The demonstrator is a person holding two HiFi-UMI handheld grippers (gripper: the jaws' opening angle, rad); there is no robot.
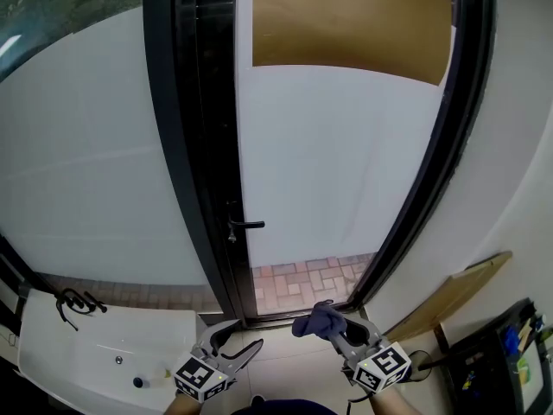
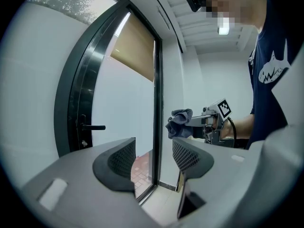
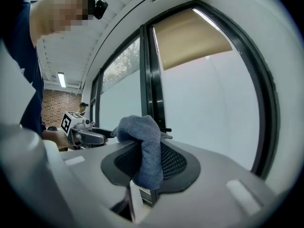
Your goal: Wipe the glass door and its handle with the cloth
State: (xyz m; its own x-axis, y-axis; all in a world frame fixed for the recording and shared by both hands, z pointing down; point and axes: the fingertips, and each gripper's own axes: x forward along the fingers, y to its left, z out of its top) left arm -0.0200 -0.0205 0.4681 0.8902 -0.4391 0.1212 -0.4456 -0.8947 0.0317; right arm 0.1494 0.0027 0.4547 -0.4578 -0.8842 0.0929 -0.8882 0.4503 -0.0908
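**Approach to the glass door, cloth not yet on the pane.**
The left gripper (image 1: pixel 240 340), jaws apart and empty, hangs low before the black frame. Above it, the handle (image 1: pixel 244 225) projects from the frame's edge beside the glass door (image 1: pixel 337 162). The cloth (image 1: pixel 318 321) is clenched in the right gripper (image 1: pixel 335 328) near the threshold, well apart from the glass. Good practice would be to lift the bunched cloth flat to the pane, work in overlapping strokes, then fold it round the handle. The door's top is cut off; neither smears nor the latch's state can be made out.
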